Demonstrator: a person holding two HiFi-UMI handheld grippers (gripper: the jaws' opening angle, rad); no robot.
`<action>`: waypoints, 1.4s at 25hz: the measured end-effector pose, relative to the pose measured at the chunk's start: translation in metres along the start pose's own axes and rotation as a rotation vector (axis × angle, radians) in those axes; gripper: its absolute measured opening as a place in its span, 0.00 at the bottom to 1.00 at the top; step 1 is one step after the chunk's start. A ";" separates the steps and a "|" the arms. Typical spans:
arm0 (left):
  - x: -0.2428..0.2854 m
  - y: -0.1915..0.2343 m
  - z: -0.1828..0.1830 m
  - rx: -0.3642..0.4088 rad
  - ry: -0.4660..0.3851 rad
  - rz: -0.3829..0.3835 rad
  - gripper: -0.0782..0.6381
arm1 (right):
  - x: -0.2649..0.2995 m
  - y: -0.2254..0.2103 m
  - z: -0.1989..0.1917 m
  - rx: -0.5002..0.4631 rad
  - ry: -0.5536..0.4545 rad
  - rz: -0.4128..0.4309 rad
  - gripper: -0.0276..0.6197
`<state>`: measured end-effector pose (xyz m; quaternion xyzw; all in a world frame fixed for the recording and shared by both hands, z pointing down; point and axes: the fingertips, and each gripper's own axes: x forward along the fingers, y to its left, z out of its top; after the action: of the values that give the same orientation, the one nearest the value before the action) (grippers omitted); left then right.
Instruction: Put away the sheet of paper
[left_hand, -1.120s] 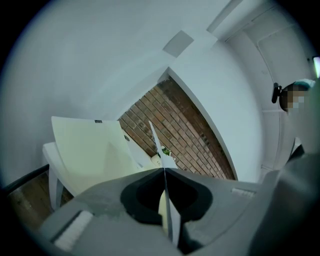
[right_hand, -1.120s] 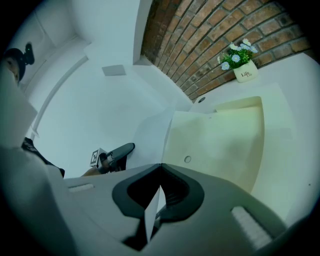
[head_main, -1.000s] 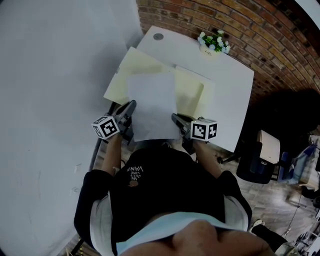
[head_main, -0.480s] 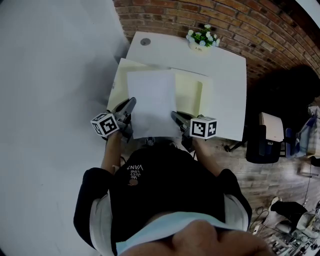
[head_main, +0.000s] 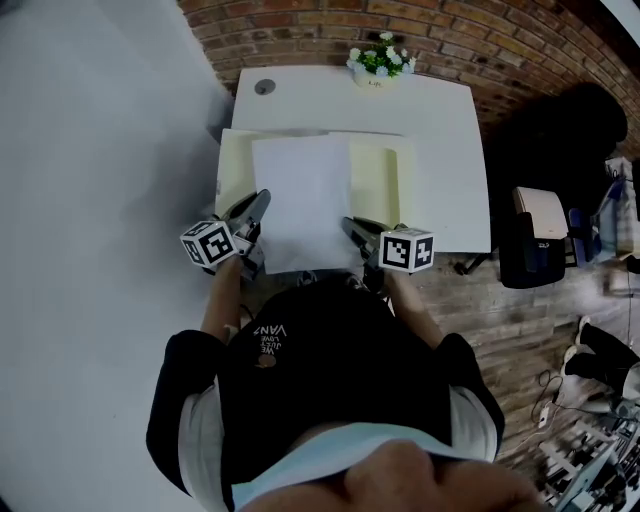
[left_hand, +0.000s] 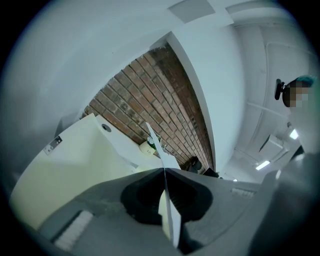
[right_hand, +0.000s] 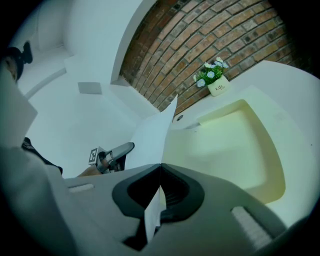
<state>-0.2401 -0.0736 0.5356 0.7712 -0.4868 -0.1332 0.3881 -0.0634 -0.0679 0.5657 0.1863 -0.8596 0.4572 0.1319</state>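
Note:
A white sheet of paper (head_main: 303, 200) is held flat above the white table (head_main: 450, 130), over an open pale yellow folder (head_main: 375, 180). My left gripper (head_main: 260, 205) is shut on the sheet's near left edge, and my right gripper (head_main: 350, 228) is shut on its near right edge. Seen edge-on in the left gripper view, the sheet (left_hand: 159, 150) runs out from between the closed jaws of that gripper (left_hand: 164, 172). In the right gripper view the sheet (right_hand: 150, 135) rises from my right gripper (right_hand: 160, 167), with the yellow folder (right_hand: 225, 145) beyond and the left gripper (right_hand: 122, 149) across from it.
A small pot of white flowers (head_main: 378, 62) stands at the table's far edge, beside a round cable hole (head_main: 264, 87). A brick wall (head_main: 300, 30) lies behind the table. A dark chair (head_main: 530, 240) stands to the right on the wooden floor.
The view has swung, so the table and folder now sit squarer and further left in the head view. Both grippers still hold the sheet in the same way.

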 end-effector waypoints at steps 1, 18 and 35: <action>0.002 0.001 0.000 -0.001 0.012 -0.008 0.11 | 0.001 -0.001 -0.001 0.007 -0.008 -0.010 0.04; 0.009 0.039 0.002 0.002 0.118 -0.021 0.11 | 0.029 -0.008 -0.009 0.049 -0.031 -0.094 0.04; 0.025 0.063 0.005 0.027 0.148 0.065 0.11 | 0.056 -0.035 -0.002 0.020 0.093 -0.090 0.05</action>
<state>-0.2718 -0.1122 0.5824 0.7678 -0.4833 -0.0567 0.4167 -0.0981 -0.0952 0.6148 0.2047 -0.8387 0.4675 0.1902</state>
